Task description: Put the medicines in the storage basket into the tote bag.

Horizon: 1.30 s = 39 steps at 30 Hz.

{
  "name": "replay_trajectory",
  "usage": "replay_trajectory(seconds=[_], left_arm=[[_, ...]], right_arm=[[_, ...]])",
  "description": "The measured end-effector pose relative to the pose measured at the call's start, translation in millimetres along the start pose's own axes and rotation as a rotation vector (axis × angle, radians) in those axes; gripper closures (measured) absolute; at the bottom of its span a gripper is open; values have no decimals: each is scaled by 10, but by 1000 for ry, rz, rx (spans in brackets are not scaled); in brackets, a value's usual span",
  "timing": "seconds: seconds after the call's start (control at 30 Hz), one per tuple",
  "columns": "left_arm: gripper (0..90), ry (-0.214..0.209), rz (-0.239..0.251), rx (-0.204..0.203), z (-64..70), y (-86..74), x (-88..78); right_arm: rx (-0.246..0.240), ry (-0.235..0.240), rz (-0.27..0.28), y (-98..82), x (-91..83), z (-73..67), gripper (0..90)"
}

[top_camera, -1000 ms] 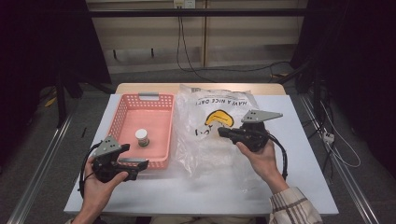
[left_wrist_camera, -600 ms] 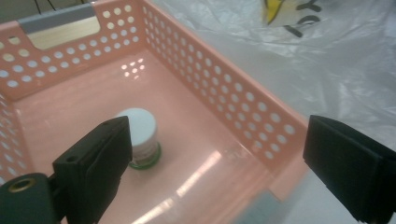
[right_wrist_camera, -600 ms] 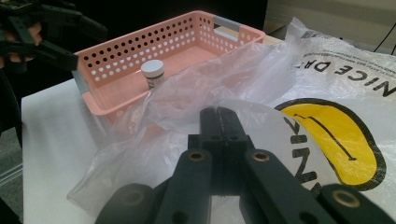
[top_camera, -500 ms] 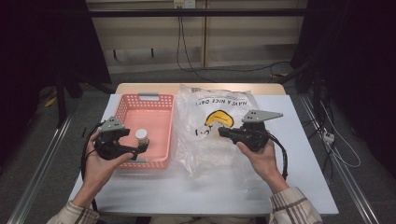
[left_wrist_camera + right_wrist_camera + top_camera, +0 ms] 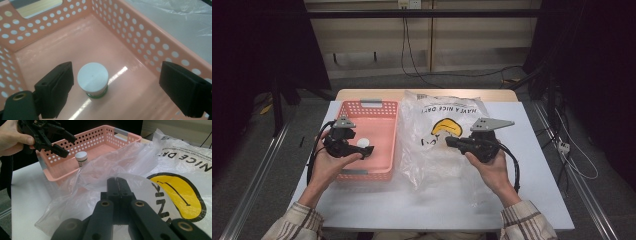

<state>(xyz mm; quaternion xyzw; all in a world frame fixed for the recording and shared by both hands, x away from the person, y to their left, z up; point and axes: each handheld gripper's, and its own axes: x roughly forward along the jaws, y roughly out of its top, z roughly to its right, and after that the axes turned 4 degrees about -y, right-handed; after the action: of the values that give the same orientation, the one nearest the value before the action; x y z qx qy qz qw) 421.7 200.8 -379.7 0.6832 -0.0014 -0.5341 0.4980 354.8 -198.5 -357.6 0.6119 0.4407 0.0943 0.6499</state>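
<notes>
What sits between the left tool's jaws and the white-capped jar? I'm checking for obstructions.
Nothing: in the left gripper view, bare basket floor surrounds the jar, between the left tool's open, just-closing jaws.

"HAVE A NICE DAY" (plastic bag (image 5: 439,137))

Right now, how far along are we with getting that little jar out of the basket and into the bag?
Done: the right gripper has its jaws shut on the plastic bag. In hand: the left gripper has its jaws wide open on either side of the white-capped jar, not touching it; they have just been closing slightly. Left: grip the jar, lift it out of the pink basket and put it in the bag.
</notes>
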Motion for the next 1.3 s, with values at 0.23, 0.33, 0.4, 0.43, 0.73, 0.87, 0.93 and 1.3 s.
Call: replay_trajectory(seconds=[0.23, 0.33, 0.4, 0.43, 0.73, 0.87, 0.93, 1.3], left_arm=[[210, 32, -61, -55, -161, 20, 138], [252, 40, -94, -71, -235, 29, 185], [269, 37, -99, -77, -263, 48, 198], [277, 35, -105, -71, -270, 57, 212], [401, 28, -217, -51, -293, 72, 369], [425, 27, -234, -37, -295, 69, 414], [463, 4, -253, -37, -309, 67, 435], [509, 12, -203, -42, -319, 77, 365]], right_arm=[[-3, 0, 3, 3, -8, 0, 900], [-2, 0, -1, 0, -3, 1, 900], [-4, 0, -2, 0, 1, -1, 900], [-2, -3, -1, 1, 1, -1, 900], [-3, -5, -1, 2, -11, 5, 900], [-1, -7, -6, -2, -8, 8, 900], [-1, -10, -4, 1, -11, 6, 900], [3, -12, -8, -6, 4, 10, 900]])
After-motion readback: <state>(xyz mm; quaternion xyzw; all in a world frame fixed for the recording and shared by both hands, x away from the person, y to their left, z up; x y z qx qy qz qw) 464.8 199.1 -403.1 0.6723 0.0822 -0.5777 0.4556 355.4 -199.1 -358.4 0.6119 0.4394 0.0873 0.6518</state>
